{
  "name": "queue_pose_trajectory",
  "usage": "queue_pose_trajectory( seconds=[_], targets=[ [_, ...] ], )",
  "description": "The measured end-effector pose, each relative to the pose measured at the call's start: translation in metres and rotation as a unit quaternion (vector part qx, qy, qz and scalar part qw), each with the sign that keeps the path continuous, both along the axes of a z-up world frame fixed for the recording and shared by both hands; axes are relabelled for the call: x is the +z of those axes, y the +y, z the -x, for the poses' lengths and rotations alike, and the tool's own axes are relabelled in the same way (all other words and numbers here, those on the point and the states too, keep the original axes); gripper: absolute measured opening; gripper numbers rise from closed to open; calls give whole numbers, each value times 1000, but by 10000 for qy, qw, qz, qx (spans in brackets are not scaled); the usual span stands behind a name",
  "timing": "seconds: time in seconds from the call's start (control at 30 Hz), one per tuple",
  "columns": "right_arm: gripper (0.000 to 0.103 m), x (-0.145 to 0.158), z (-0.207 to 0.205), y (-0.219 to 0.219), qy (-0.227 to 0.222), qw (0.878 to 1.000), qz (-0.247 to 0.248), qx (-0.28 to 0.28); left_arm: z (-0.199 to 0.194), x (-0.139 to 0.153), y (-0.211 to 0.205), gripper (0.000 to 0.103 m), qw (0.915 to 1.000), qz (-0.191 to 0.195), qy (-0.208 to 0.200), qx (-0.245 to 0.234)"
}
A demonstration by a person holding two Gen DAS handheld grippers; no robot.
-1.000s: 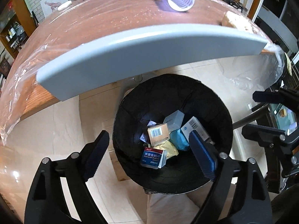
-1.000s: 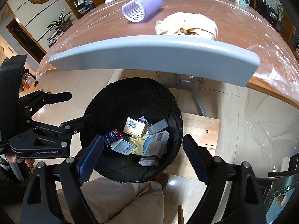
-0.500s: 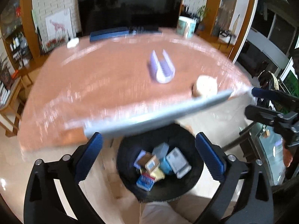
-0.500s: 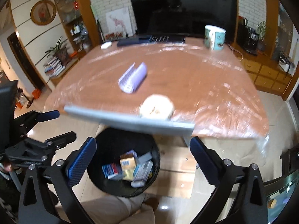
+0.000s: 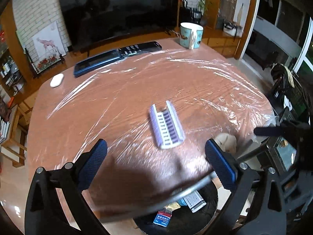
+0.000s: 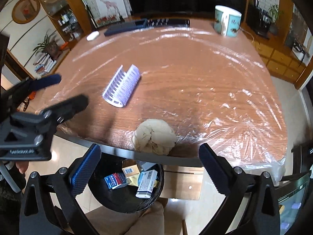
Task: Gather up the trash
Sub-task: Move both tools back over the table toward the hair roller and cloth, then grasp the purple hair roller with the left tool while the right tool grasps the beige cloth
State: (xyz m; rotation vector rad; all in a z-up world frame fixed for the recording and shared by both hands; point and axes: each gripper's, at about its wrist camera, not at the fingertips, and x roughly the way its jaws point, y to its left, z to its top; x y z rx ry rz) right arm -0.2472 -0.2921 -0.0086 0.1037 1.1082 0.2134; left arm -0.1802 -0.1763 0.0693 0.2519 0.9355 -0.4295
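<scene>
1. Both tools are free. The left gripper (image 5: 156, 160) has its jaws spread wide with nothing between them, and the right gripper (image 6: 148, 166) likewise stands wide and empty. In both cases the jaws have just been opening.

2. Two pieces of trash look to be left on the desk (image 6: 195, 68). The crumpled paper ball (image 6: 154, 137) sits right at the near edge, directly above the black bin (image 6: 125, 197). The lilac ribbed plastic tray (image 6: 122, 86) lies further in, toward the near-left part of the desk.

3. The bin already holds several small cartons, so the work is probably well along.

4. For the paper ball, the right gripper is the natural choice, since the ball lies between its jaws' line of sight. Come down over it from above, close around its middle, and squeeze gently; it is soft and will likely give.

5. Take care with the clear film (image 6: 244, 101) covering the desk. Pinching too low could catch a wrinkle and drag the sheet.

6. For the tray, the left gripper is nearer. Grip it across its short width, over the two raised side walls, not lengthwise.

7. The mug (image 6: 227, 20), remote (image 6: 144, 24) and small white object (image 6: 93, 35) along the far edge are probably not trash; leave them.
</scene>
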Motion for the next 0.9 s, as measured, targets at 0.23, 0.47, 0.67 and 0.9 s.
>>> queue_pose_trajectory(
  seconds=[0.23,0.47,0.67,0.9],
  targets=[
    [84,-16,-12,8,428,9990,17,-132,-33,-22,-21,100,9984,-127,542,-35],
    [66,-20,-15,16,478,9984,249,-197,-44,-35,-28,100,9980,-188,609,-34],
    [59,-23,-17,19,486,9982,222,-254,-52,-46,-30,92,9970,-254,726,-36],
    [52,-28,-25,19,571,9978,217,-258,-54,-57,-29,78,9959,-335,840,-79]
  ],
)
